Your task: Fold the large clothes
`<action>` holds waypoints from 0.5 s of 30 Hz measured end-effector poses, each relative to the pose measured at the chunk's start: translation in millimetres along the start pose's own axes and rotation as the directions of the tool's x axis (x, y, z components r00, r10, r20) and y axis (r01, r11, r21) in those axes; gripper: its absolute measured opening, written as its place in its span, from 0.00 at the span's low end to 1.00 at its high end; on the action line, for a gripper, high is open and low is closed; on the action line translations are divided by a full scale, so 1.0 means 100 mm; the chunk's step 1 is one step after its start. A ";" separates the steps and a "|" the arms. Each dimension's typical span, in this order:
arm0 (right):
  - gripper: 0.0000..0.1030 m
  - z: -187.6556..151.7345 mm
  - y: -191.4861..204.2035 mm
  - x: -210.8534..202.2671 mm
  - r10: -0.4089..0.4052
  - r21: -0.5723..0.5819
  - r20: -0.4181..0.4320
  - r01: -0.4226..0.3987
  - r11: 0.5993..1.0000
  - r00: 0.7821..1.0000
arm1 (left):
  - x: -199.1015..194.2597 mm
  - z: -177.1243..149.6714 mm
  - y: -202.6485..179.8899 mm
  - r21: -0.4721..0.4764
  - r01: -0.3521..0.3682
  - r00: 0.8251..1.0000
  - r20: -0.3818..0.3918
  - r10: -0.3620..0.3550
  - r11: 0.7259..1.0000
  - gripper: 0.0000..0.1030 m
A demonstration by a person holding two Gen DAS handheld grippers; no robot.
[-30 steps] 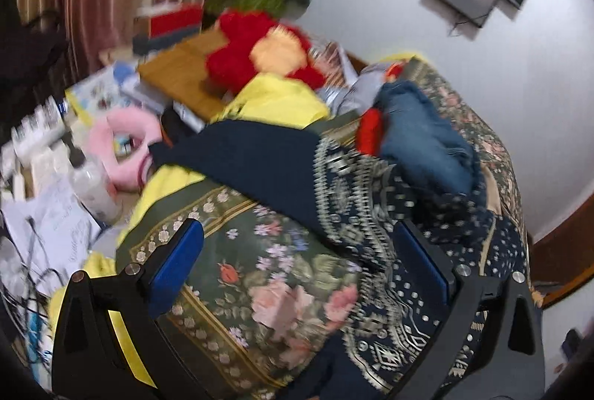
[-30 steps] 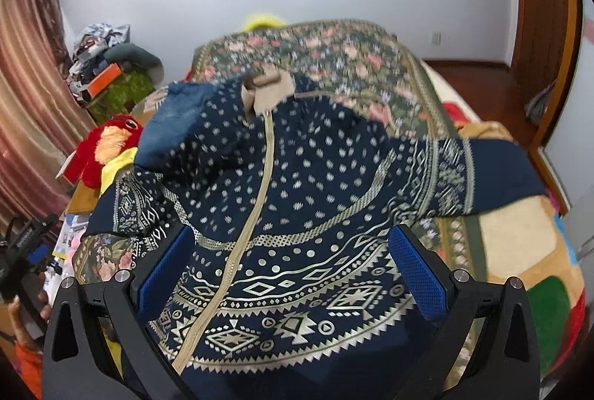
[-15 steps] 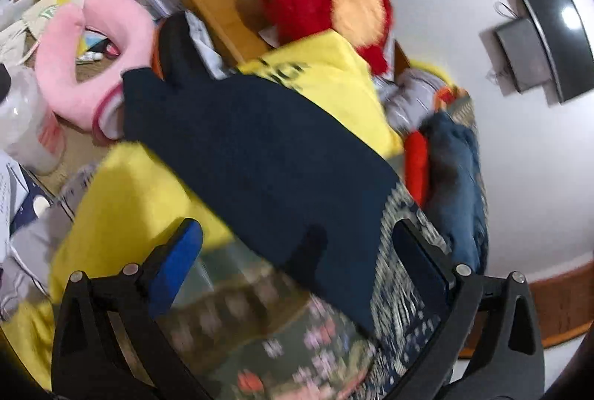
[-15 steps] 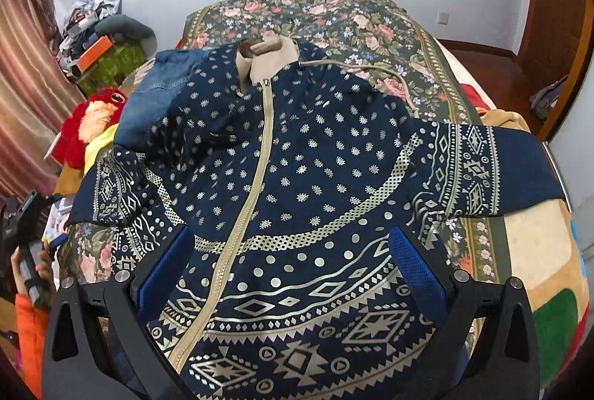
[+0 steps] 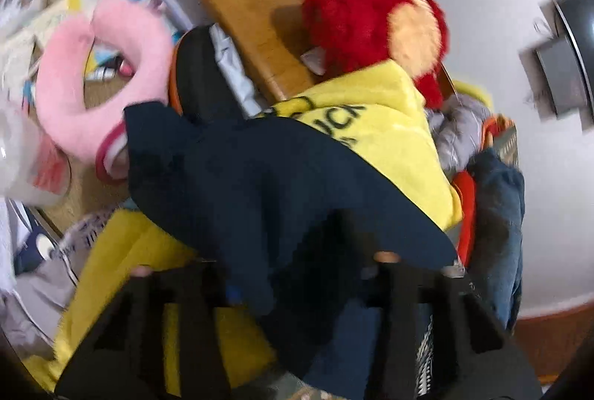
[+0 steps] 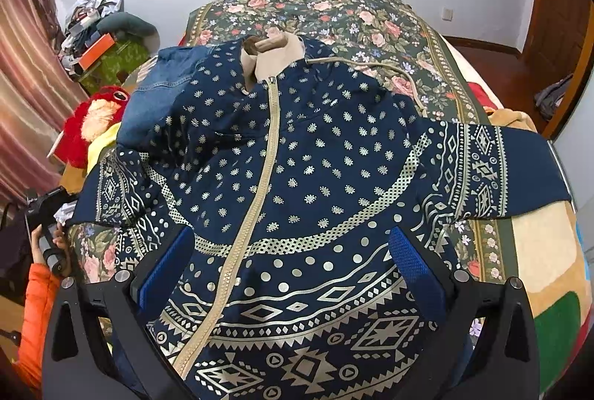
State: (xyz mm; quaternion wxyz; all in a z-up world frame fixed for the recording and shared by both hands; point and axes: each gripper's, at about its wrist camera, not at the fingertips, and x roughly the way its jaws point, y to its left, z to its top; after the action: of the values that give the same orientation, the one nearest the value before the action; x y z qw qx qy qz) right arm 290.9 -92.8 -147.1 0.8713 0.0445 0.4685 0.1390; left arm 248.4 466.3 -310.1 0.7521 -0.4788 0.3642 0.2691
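In the blurred left wrist view, the plain navy sleeve point(image 5: 282, 184) drapes over the left tongs point(image 5: 297, 292), hiding the pads, so their grip cannot be read. The right wrist view's bottom edge cuts off the navy gold-patterned zip jacket point(image 6: 297, 177) at its hem.

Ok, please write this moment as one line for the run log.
left tongs: at navy sleeve, grip unclear, blurred | right tongs: open over jacket hem | jacket: spread out, zipped, on floral bedspread
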 end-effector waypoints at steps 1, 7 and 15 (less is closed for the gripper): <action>1.00 0.00 0.00 -0.02 0.000 0.000 0.002 0.000 1.000 1.000 | -0.04 0.00 -0.05 0.028 0.005 1.000 -0.008 -0.005 1.000 0.17; 1.00 0.07 0.07 -0.16 -0.008 -0.023 0.051 0.009 1.000 0.999 | -0.57 -0.02 -0.44 0.162 0.081 0.995 0.039 -0.088 0.984 0.04; 1.00 0.22 0.19 -0.29 0.026 -0.084 0.112 -0.017 0.996 0.993 | -1.58 -0.34 -1.54 0.436 0.198 0.943 0.159 -0.292 0.878 0.04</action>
State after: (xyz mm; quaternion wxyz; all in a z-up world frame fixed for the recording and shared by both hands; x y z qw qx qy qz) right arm 290.5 -81.9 -107.6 0.8960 0.0213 0.4118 0.1648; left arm 261.6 365.2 -111.9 0.8998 -0.3184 0.2637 0.1392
